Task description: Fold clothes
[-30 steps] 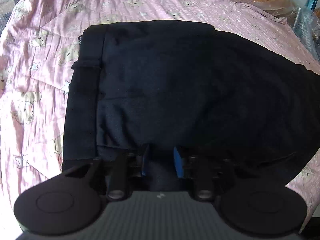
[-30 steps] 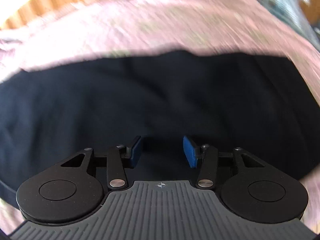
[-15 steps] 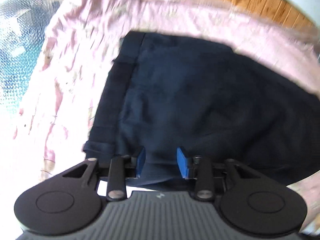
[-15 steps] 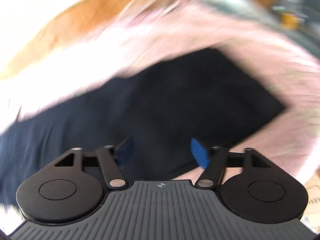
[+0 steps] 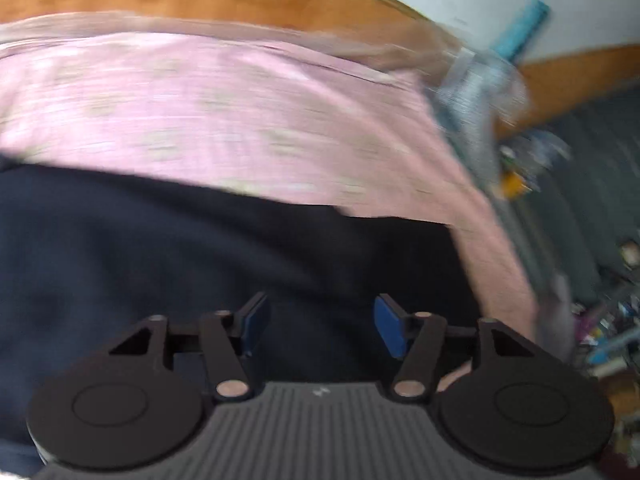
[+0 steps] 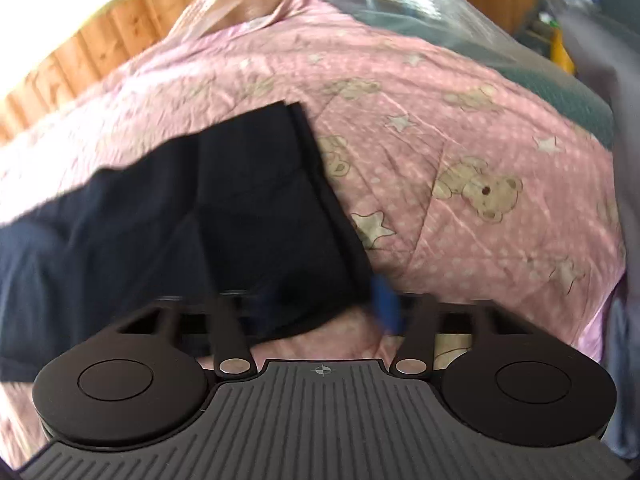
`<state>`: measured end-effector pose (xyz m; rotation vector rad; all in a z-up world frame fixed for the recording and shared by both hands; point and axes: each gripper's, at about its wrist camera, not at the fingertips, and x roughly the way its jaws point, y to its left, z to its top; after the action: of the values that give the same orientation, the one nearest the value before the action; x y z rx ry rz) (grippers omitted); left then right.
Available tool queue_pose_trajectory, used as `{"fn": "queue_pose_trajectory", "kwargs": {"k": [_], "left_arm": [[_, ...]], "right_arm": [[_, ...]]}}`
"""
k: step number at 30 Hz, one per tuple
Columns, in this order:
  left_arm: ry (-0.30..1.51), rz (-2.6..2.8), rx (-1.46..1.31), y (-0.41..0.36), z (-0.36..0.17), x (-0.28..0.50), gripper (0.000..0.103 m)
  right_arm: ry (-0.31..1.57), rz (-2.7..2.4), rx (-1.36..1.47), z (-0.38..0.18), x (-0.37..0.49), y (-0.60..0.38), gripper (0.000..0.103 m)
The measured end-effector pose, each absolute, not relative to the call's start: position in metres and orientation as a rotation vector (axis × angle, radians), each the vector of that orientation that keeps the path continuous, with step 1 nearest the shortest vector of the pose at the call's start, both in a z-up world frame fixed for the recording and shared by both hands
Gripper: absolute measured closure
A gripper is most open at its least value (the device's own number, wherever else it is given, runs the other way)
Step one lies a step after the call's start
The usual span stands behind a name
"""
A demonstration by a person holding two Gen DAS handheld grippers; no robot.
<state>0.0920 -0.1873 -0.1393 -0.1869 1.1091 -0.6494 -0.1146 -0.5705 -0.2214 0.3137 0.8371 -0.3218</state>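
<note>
Dark garment (image 6: 192, 216) under both grippers

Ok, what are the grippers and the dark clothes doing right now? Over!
Left gripper open, jaws just widened over the dark garment. Right gripper just closing at its corner, grip blurred. Garment flat on pink quilt. Nothing in the way.
</note>
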Motion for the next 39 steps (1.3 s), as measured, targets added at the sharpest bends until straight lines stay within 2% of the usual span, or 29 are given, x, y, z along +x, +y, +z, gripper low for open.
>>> {"fn": "queue_pose_trajectory", "kwargs": {"k": [1, 7, 12, 13, 14, 15, 16, 18, 20, 21, 22, 25, 27, 29, 30, 31, 33, 35, 39], "left_arm": [[1.123, -0.708, -0.181, -0.224, -0.141, 0.096, 0.035], [1.190, -0.902, 0.022, -0.410, -0.185, 0.077, 0.032], [1.267, -0.958, 0.231, -0.492, -0.230, 0.056, 0.032], [1.278, -0.926, 0.292, -0.502, -0.240, 0.051, 0.034], [1.271, -0.875, 0.351, -0.506, -0.250, 0.049, 0.057], [1.263, -0.838, 0.375, -0.502, -0.255, 0.049, 0.092], [1.265, -0.824, 0.323, -0.490, -0.253, 0.054, 0.097], [1.267, -0.793, 0.219, -0.463, -0.248, 0.065, 0.098], [1.251, -0.739, 0.108, -0.410, -0.230, 0.076, 0.098], [1.245, -0.709, 0.057, -0.383, -0.222, 0.082, 0.098], [1.255, -0.663, 0.026, -0.357, -0.221, 0.092, 0.098], [1.322, -0.584, -0.023, -0.300, -0.248, 0.105, 0.098], [1.322, -0.568, -0.014, -0.284, -0.265, 0.103, 0.098], [1.320, -0.552, -0.038, -0.273, -0.272, 0.098, 0.098], [1.318, -0.548, -0.048, -0.269, -0.273, 0.096, 0.098], [1.316, -0.544, -0.057, -0.265, -0.274, 0.094, 0.098], [1.312, -0.536, -0.076, -0.257, -0.276, 0.089, 0.096], [1.306, -0.511, -0.096, -0.249, -0.280, 0.088, 0.091], [1.251, -0.486, -0.129, -0.241, -0.276, 0.088, 0.092]], "right_arm": [[0.835, -0.315, 0.302, -0.219, -0.114, -0.568, 0.097], [0.745, -0.274, 0.160, -0.196, -0.120, -0.531, 0.099], [0.686, -0.186, 0.063, -0.178, -0.122, -0.498, 0.099], [0.675, -0.169, 0.049, -0.175, -0.123, -0.492, 0.099], [0.670, -0.156, 0.041, -0.173, -0.123, -0.488, 0.099], [0.668, -0.145, 0.038, -0.173, -0.123, -0.485, 0.099], [0.666, -0.134, 0.034, -0.172, -0.124, -0.482, 0.099], [0.657, -0.092, 0.061, -0.171, -0.124, -0.481, 0.099], [0.635, 0.004, 0.121, -0.164, -0.127, -0.480, 0.078], [0.620, 0.063, 0.162, -0.160, -0.129, -0.480, 0.061], [0.618, 0.112, 0.202, -0.158, -0.129, -0.480, 0.055], [0.650, 0.223, 0.314, -0.162, -0.118, -0.477, 0.057], [0.701, 0.242, 0.359, -0.175, -0.102, -0.474, 0.062], [0.777, 0.231, 0.364, -0.191, -0.085, -0.469, 0.077], [0.833, 0.210, 0.341, -0.200, -0.077, -0.466, 0.078], [0.883, 0.192, 0.303, -0.208, -0.072, -0.463, 0.086], [0.949, 0.172, 0.219, -0.217, -0.067, -0.457, 0.090], [0.969, 0.196, 0.213, -0.216, -0.068, -0.457, 0.090], [1.013, 0.230, 0.168, -0.214, -0.056, -0.453, 0.090]]}}
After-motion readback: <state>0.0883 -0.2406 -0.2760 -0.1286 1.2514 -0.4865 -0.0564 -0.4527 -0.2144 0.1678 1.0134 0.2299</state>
